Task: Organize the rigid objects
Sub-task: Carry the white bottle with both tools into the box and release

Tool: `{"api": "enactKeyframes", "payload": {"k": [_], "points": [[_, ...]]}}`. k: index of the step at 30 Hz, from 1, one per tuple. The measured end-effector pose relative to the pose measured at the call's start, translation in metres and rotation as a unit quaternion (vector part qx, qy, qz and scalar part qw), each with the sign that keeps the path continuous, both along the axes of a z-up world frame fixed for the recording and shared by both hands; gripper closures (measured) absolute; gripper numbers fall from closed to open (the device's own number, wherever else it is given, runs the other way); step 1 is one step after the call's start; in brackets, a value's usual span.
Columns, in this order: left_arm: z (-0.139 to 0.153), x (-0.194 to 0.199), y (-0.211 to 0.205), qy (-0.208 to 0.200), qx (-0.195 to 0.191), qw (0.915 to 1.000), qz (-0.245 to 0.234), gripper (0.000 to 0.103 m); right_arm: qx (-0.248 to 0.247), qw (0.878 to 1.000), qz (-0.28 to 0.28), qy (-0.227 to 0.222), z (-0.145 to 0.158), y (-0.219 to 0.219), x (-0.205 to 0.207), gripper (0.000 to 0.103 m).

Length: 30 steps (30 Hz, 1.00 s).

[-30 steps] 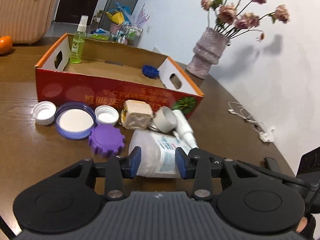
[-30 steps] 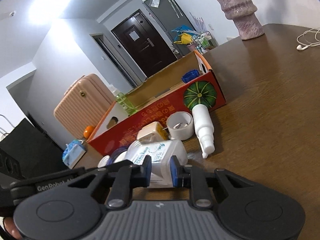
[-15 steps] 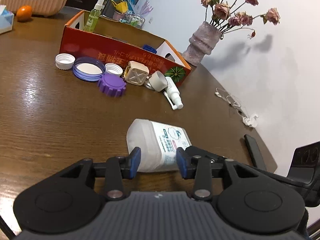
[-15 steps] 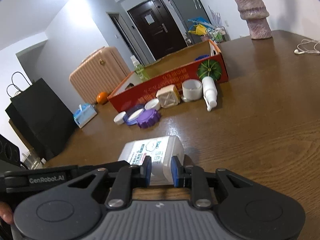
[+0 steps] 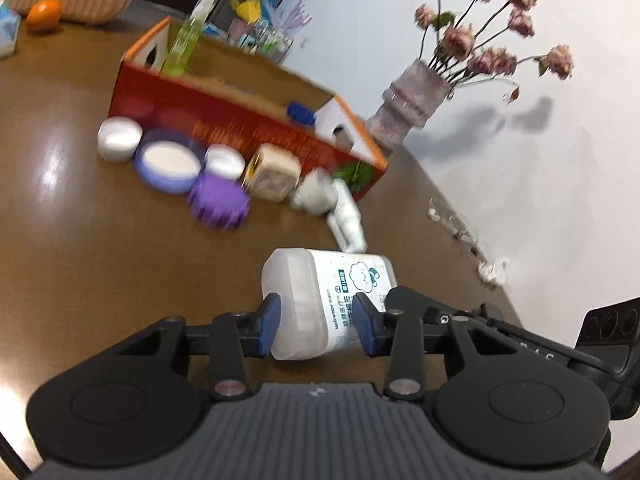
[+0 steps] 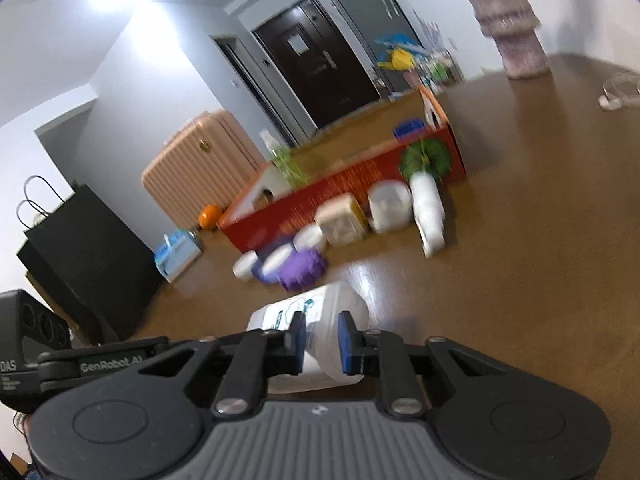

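Lifted clear of the wooden table since the earlier frames, the white plastic bottle is pinched between the narrowed right gripper and wider-set left gripper, while only a green spray bottle and blue cap are seen inside the red cardboard box, with lids outside

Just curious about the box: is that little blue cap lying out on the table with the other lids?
No, the blue cap sits inside the red cardboard box, while the other lids lie on the table in front of it.
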<state>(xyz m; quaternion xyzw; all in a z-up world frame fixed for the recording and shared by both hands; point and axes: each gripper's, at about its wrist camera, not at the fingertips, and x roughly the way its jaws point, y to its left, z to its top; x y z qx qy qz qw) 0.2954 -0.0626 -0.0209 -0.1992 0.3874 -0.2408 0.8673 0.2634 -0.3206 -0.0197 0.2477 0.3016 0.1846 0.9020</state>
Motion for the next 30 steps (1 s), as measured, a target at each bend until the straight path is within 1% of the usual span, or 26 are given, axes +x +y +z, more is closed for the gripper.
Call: {"api": "enactKeyframes", "payload": {"k": [3,5,7,9,12,15,17,19,23,25,27,28,30], "points": [[0.020,0.020,-0.002,-0.025,-0.007,0.9997,0.002,0.064,-0.013,1.000,0.002,-0.026,0.021,-0.002,0.017,0.088],[0.035,0.043,-0.007,-0.040,-0.005,0.9992,0.003,0.064,-0.025,0.999,0.000,-0.040,0.037,-0.003,0.040,0.088],[0.052,0.078,-0.016,-0.056,-0.004,0.9984,-0.002,0.064,-0.040,0.997,-0.007,-0.058,0.055,-0.006,0.071,0.088],[0.064,0.117,-0.025,-0.063,-0.007,0.9980,-0.008,0.064,-0.058,0.996,-0.014,-0.073,0.071,-0.011,0.106,0.088],[0.067,0.178,-0.040,-0.052,-0.011,0.9985,-0.015,0.064,-0.073,0.995,-0.018,-0.065,0.083,-0.022,0.167,0.088],[0.054,0.231,-0.053,-0.018,-0.013,0.9997,-0.009,0.064,-0.082,0.996,-0.018,-0.033,0.076,-0.032,0.222,0.088],[0.043,0.255,-0.062,-0.005,-0.003,0.9999,-0.009,0.064,-0.090,0.996,-0.018,-0.011,0.066,-0.035,0.251,0.088],[0.032,0.271,-0.067,0.009,0.005,0.9999,-0.010,0.064,-0.103,0.994,-0.021,0.004,0.054,-0.034,0.269,0.088],[0.013,0.297,-0.077,0.041,0.024,0.9989,0.001,0.064,-0.129,0.991,-0.019,0.025,0.033,-0.029,0.293,0.088],[0.006,0.307,-0.084,0.060,0.042,0.9973,-0.004,0.065,-0.155,0.987,-0.022,0.029,0.028,-0.023,0.301,0.088],[0.003,0.316,-0.091,0.077,0.055,0.9955,-0.004,0.066,-0.190,0.981,-0.029,0.030,0.024,-0.016,0.305,0.088],[0.002,0.319,-0.091,0.078,0.052,0.9956,-0.004,0.066,-0.203,0.978,-0.036,0.028,0.022,-0.014,0.306,0.088],[0.002,0.323,-0.094,0.078,0.058,0.9952,-0.014,0.065,-0.229,0.972,-0.049,0.013,0.016,-0.015,0.308,0.088]]}}
